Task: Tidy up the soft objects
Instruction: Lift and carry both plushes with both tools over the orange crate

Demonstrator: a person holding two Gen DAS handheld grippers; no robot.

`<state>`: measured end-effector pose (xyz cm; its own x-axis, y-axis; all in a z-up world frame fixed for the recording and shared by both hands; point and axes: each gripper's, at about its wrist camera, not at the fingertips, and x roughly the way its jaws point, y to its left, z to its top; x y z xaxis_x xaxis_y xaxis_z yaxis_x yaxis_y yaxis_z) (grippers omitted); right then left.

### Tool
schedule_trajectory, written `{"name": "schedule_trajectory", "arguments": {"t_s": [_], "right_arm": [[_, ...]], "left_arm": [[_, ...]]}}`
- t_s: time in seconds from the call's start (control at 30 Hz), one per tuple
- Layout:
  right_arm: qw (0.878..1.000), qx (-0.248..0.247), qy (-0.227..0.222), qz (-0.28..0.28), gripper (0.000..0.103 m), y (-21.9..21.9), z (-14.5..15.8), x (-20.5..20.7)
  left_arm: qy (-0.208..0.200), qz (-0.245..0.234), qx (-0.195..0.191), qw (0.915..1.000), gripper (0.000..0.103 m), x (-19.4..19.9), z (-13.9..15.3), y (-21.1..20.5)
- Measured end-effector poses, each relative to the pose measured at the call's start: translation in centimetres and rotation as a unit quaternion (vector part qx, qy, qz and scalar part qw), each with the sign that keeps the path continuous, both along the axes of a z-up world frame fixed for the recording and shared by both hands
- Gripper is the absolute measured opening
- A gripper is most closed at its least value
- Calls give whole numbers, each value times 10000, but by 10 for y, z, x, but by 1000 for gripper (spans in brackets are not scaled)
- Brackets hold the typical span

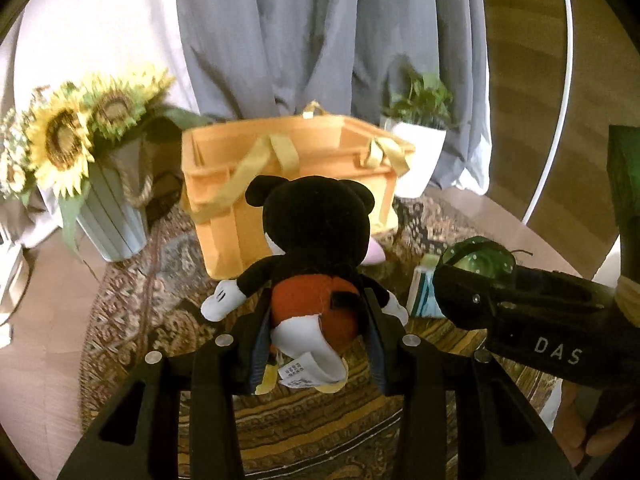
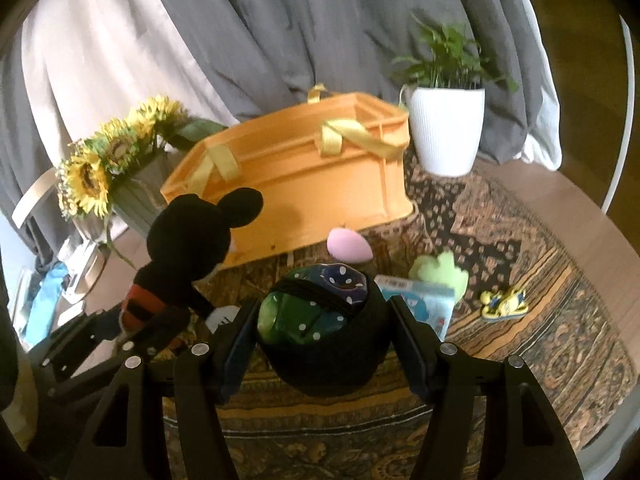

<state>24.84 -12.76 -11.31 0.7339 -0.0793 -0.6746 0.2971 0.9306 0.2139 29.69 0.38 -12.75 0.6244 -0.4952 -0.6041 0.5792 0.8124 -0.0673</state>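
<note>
My left gripper (image 1: 316,320) is shut on a black mouse plush with red shorts (image 1: 316,248) and holds it above the rug, facing the orange fabric basket (image 1: 296,152). The plush also shows in the right wrist view (image 2: 188,248). My right gripper (image 2: 320,320) is shut on a black pouch stuffed with green and dotted cloth (image 2: 320,320), held near the basket (image 2: 304,176); the pouch shows in the left wrist view (image 1: 476,264). A pink egg-shaped toy (image 2: 348,244), a light green soft toy (image 2: 444,272), a blue packet (image 2: 420,300) and a small yellow toy (image 2: 504,304) lie on the rug.
A patterned rug (image 2: 520,240) covers the floor. A grey pot of sunflowers (image 2: 100,172) stands left of the basket. A white pot with a green plant (image 2: 444,128) stands to its right. Grey curtains (image 2: 280,32) hang behind.
</note>
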Motion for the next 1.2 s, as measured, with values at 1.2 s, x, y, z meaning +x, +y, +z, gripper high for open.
{"name": "schedule_trajectory", "arguments": {"t_s": [1.2], "right_arm": [[9799, -154, -1400, 1411, 64, -84, 110, 30]], "left_arm": [[-794, 1615, -332, 9831, 41, -16, 111, -62]]}}
